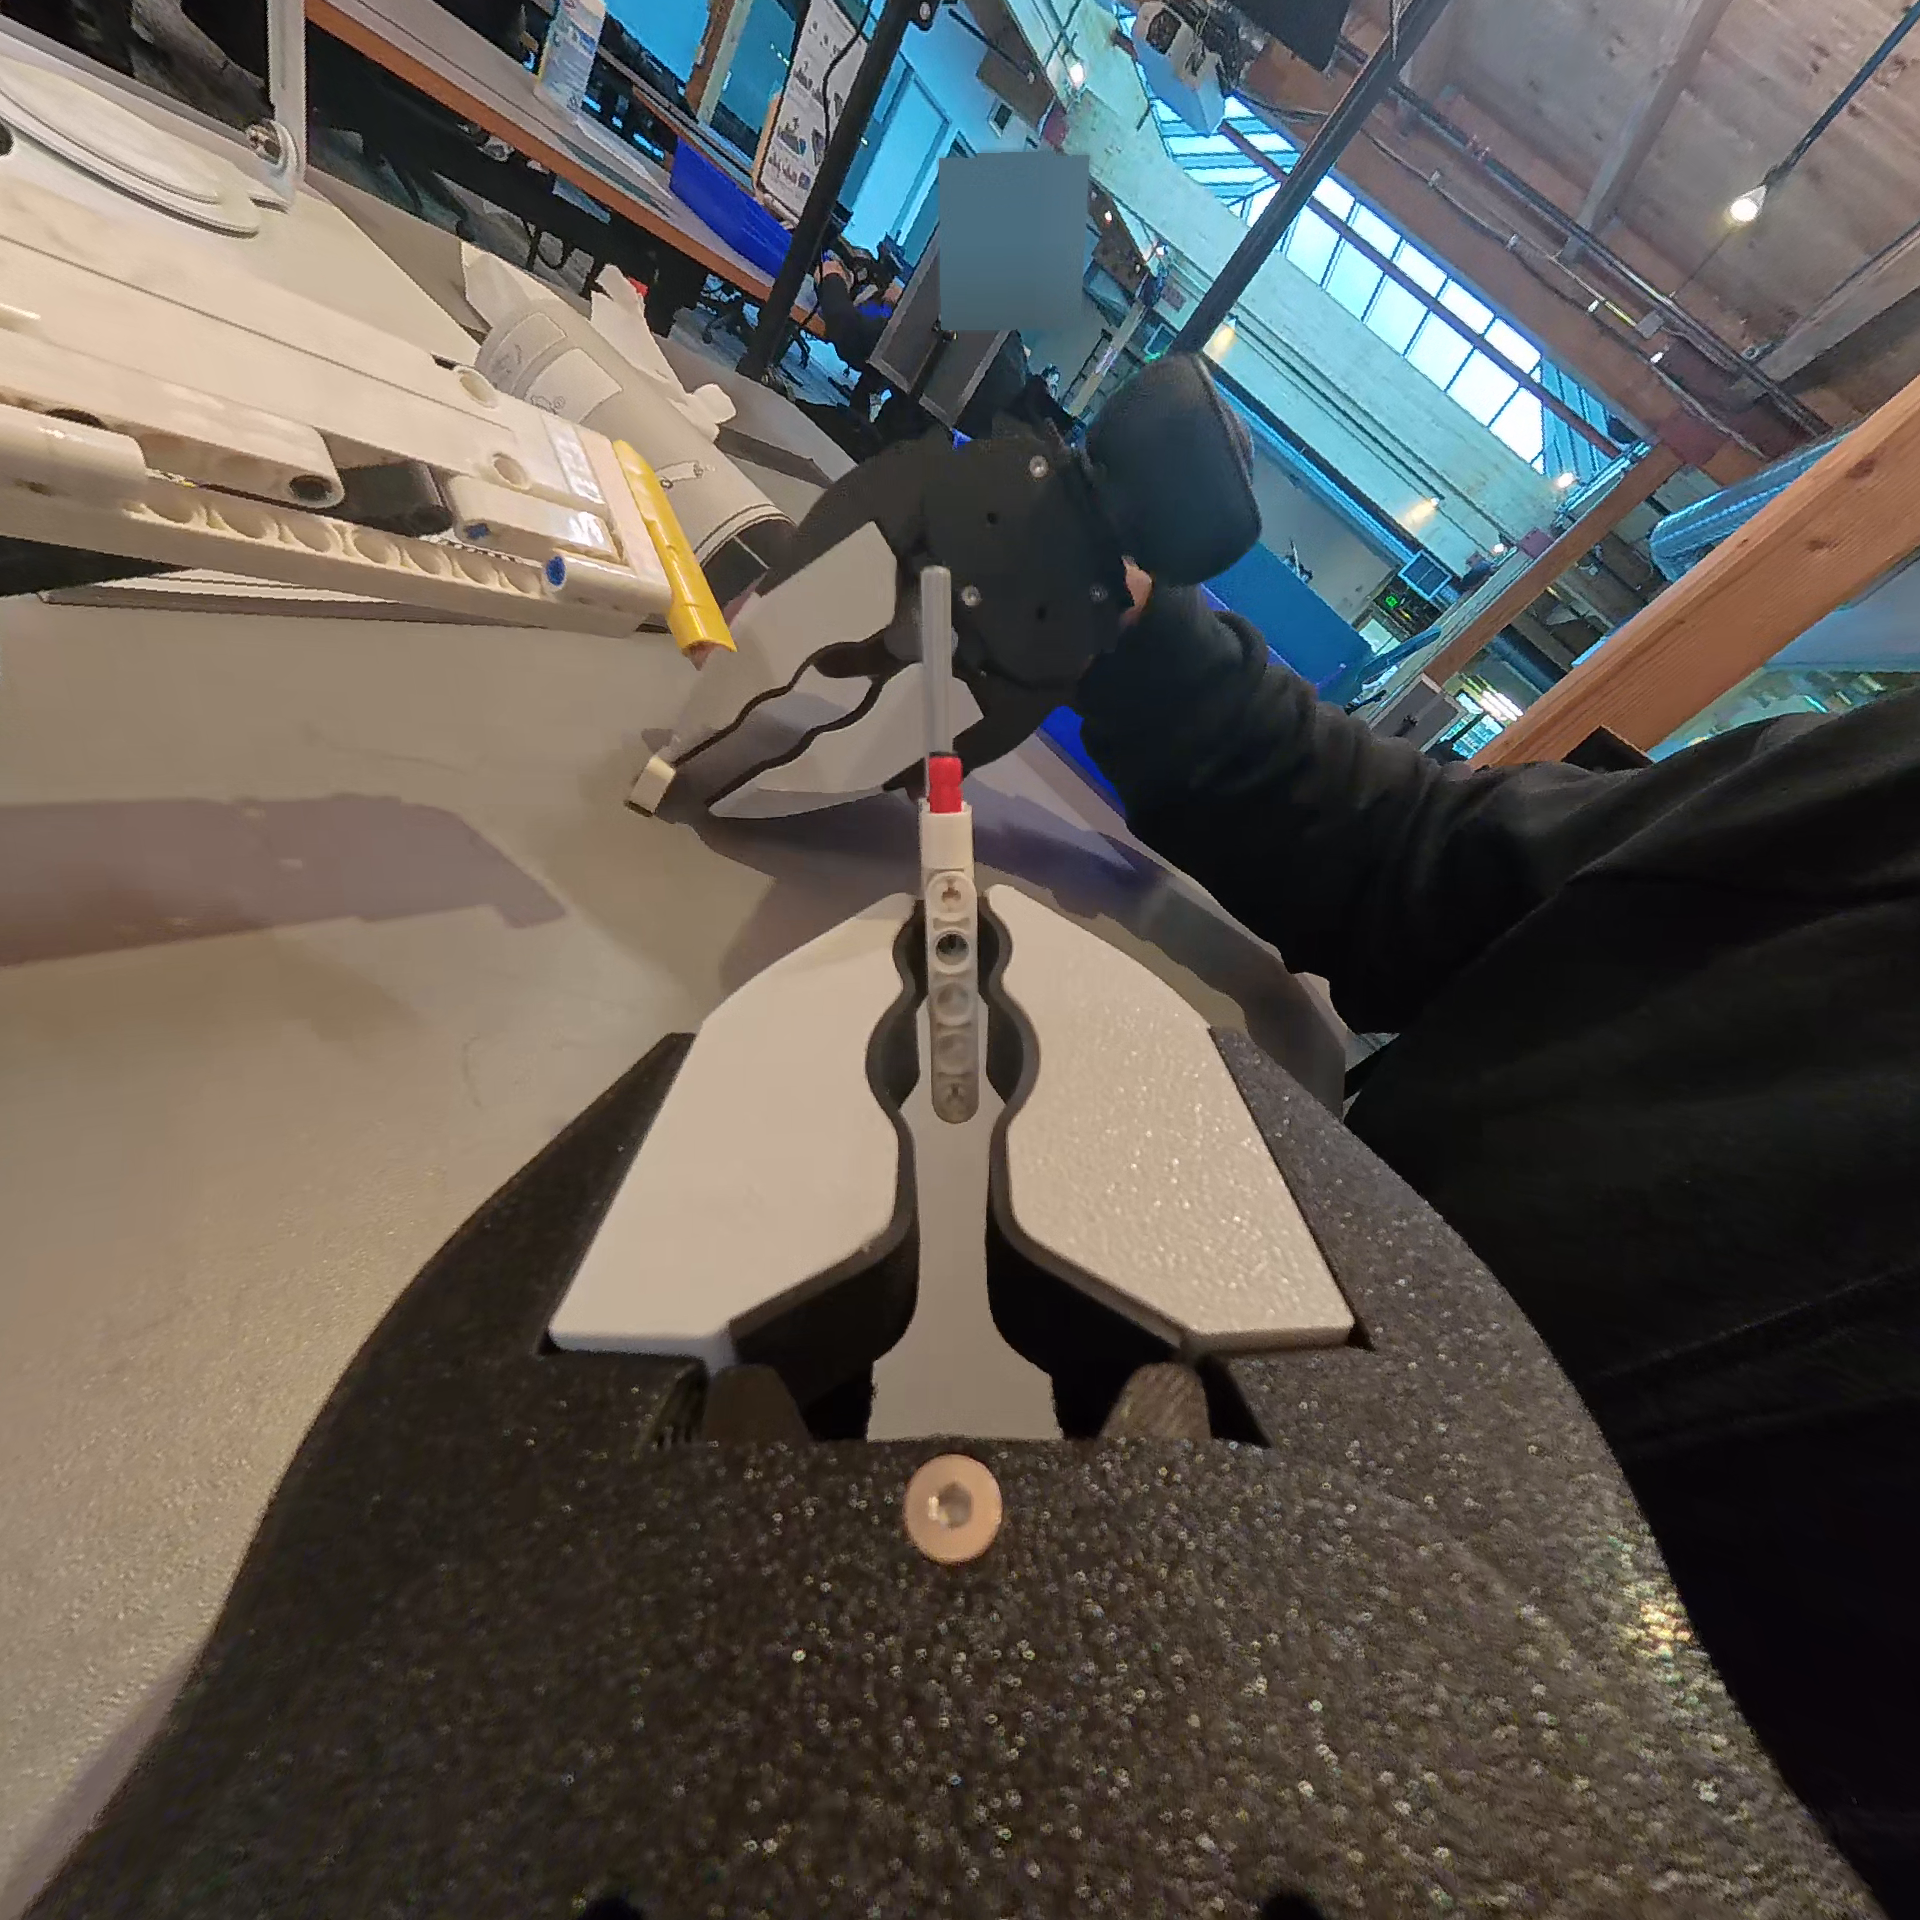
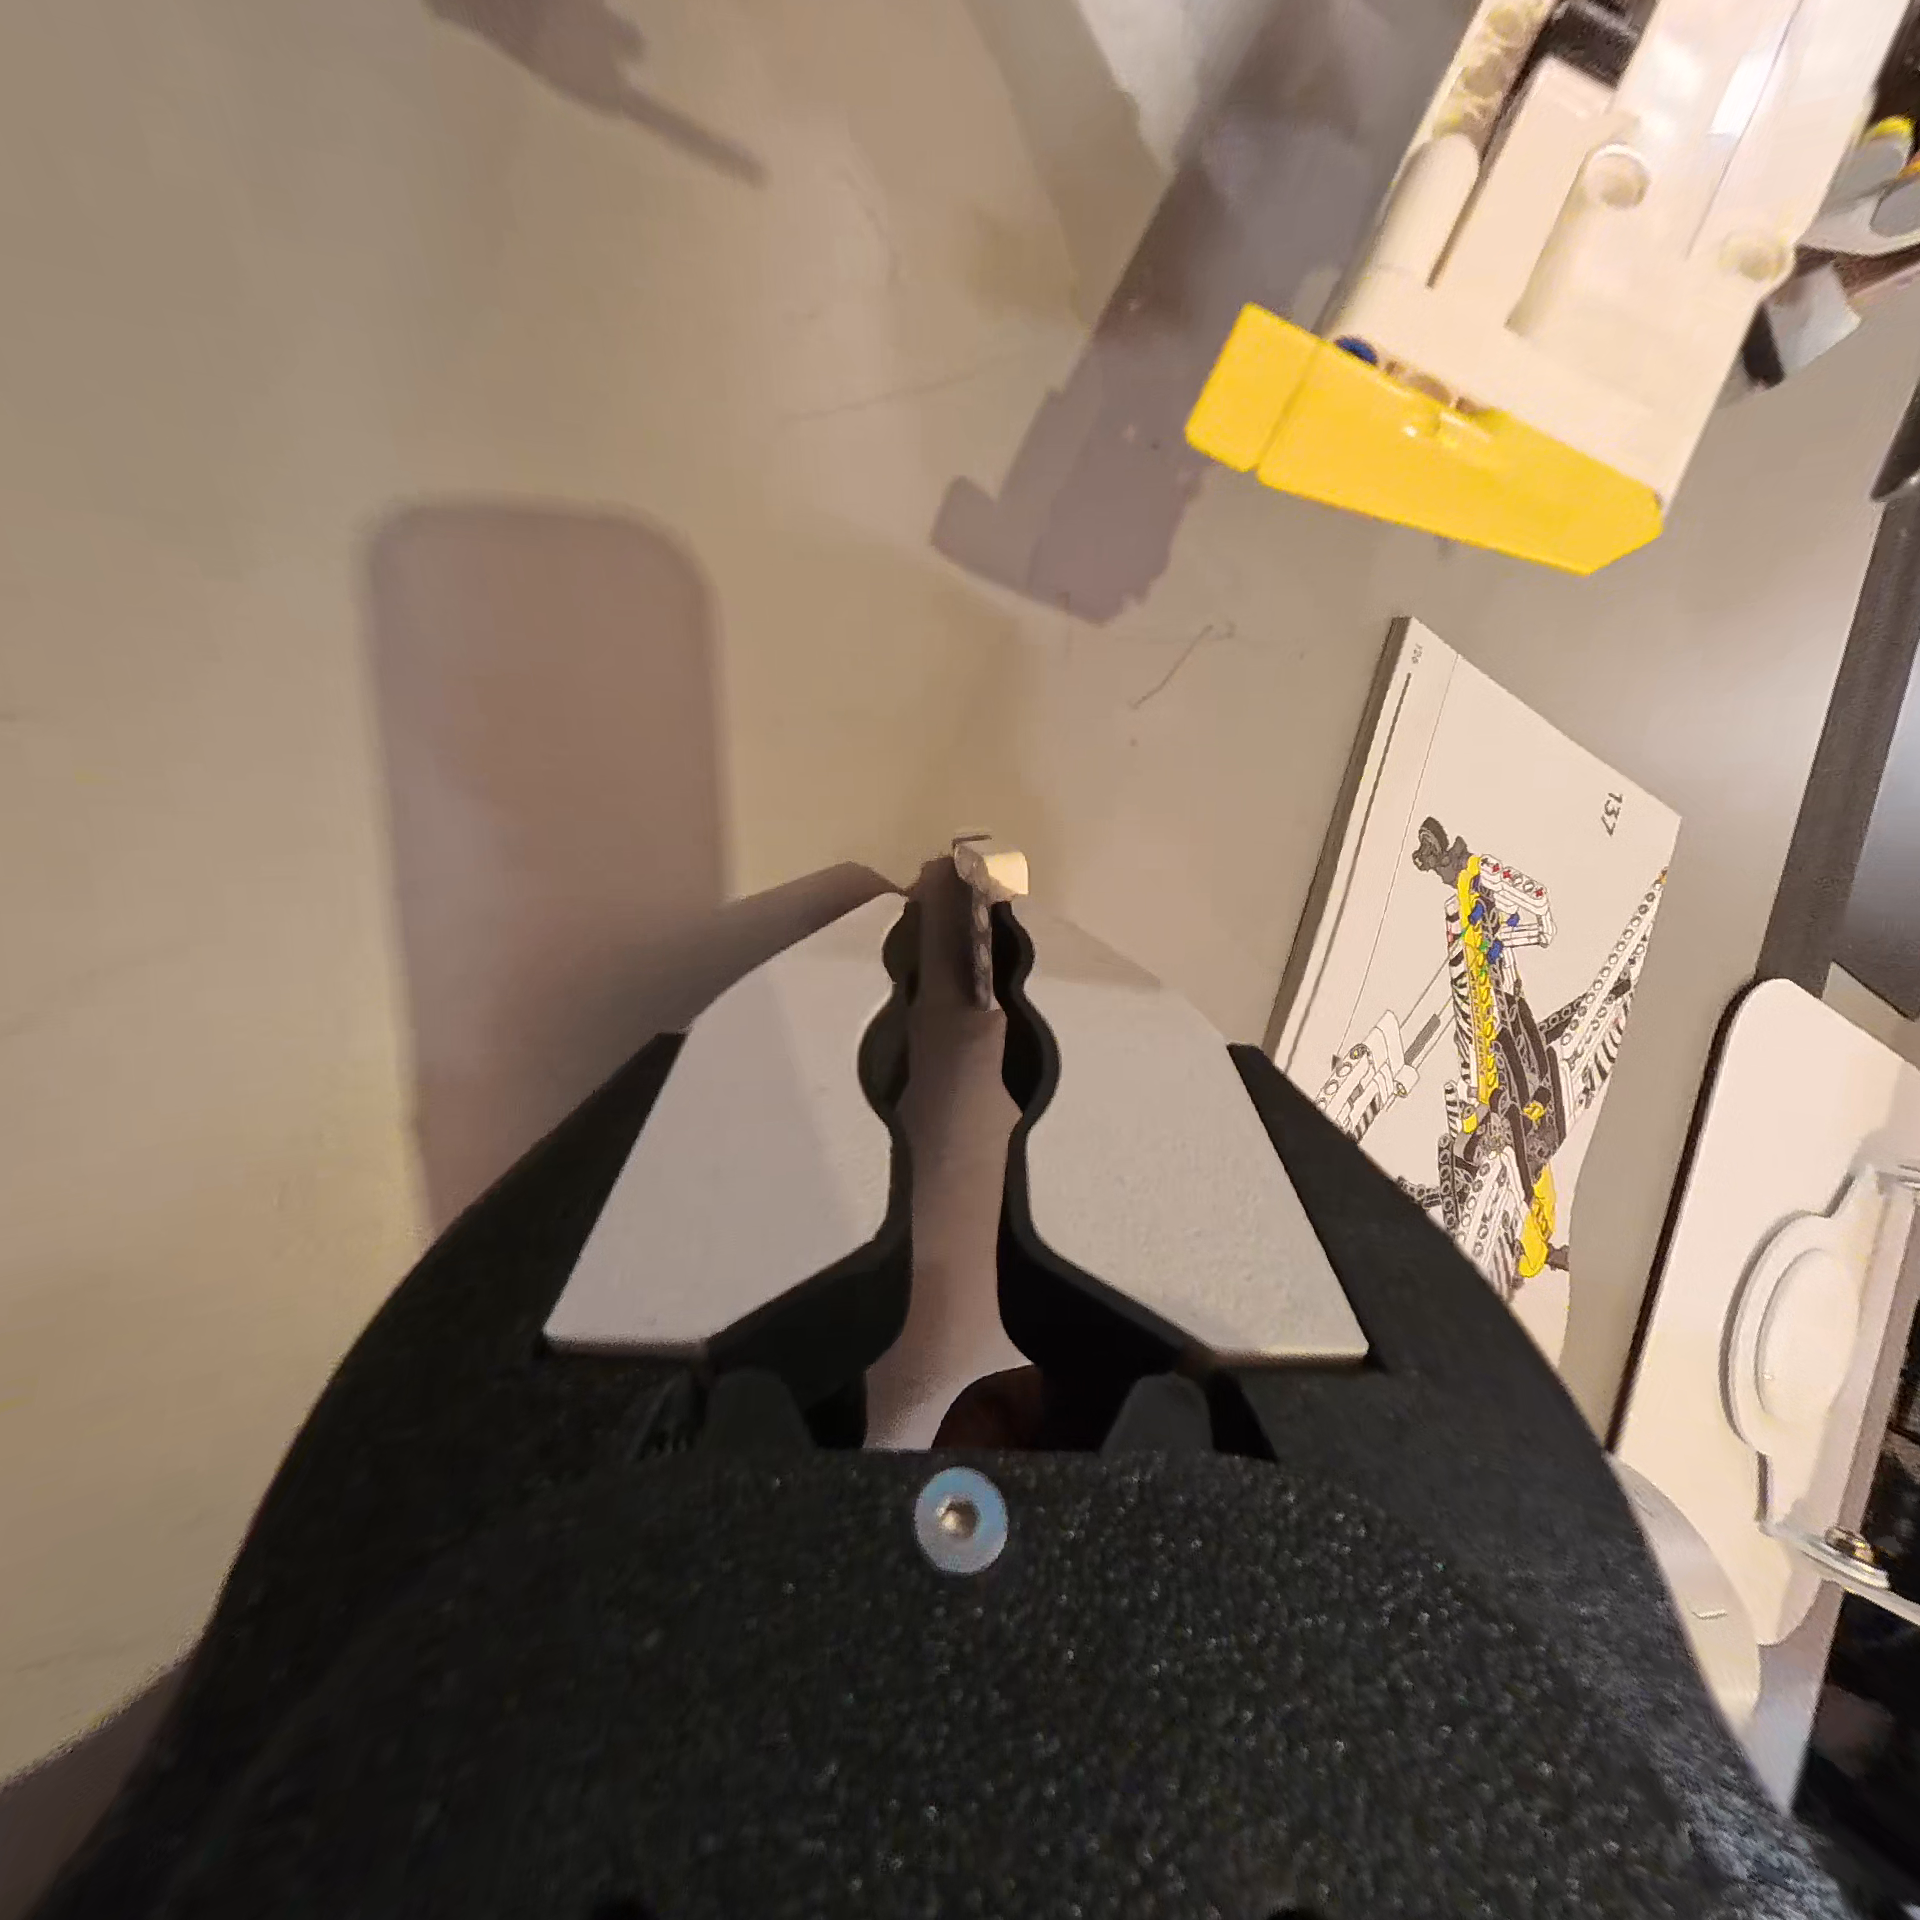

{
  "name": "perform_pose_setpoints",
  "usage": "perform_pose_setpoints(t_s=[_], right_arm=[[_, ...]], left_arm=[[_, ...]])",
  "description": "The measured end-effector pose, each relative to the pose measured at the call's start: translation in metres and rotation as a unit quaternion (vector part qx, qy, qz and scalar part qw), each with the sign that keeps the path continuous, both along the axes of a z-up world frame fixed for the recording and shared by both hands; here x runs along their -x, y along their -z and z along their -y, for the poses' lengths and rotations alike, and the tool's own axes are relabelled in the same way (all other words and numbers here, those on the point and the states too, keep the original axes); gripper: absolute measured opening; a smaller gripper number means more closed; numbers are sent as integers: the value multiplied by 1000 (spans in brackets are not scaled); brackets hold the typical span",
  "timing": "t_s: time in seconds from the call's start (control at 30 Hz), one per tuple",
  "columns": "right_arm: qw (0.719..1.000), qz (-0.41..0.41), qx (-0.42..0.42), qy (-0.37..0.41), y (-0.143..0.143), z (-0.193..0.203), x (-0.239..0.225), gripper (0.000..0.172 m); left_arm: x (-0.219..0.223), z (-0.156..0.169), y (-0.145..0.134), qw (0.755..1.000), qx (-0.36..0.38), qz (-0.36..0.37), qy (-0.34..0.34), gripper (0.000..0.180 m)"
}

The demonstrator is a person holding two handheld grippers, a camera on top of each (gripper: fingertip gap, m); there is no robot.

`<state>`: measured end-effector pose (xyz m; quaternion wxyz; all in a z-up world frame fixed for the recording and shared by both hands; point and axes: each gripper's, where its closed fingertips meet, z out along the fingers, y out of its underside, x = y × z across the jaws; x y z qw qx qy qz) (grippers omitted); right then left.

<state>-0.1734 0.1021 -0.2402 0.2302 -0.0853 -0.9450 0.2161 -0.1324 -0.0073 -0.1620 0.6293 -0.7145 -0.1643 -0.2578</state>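
Note:
My left gripper (image 1: 951, 914) is shut on a light grey holed beam (image 1: 953, 997) that stands upright between its pads. A white connector, a red bush (image 1: 943, 781) and a thin grey axle (image 1: 937, 644) stick out above it. My right gripper (image 2: 961, 904) is low over the grey table (image 2: 312, 312). A small white and grey piece (image 2: 1003, 871) sits between its fingertips against the right-hand finger (image 2: 1023, 966), with a gap showing on the other side. In the left wrist view the right gripper (image 1: 675, 769) has its tips at that piece (image 1: 649, 787) on the table.
A large white brick model with a yellow panel (image 2: 1403, 447) lies at the upper right; it also shows in the left wrist view (image 1: 670, 551). An open instruction booklet (image 2: 1475, 987) and a white stand (image 2: 1787, 1247) lie to the right. A person's black sleeve (image 1: 1351, 831) reaches in. Some 15 cm of space lies between my two pairs of fingers.

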Motion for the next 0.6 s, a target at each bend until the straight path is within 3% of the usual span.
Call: perform_pose_setpoints(t_s=[0.3,0.6], right_arm=[[999,-3,43,2,-9,1,10,14],[1000,14,14,-10,1,1,16,16]], left_arm=[[0,0,0,1000,-1,3,2,8],[1,0,0,1000,-3,5,2,8]])
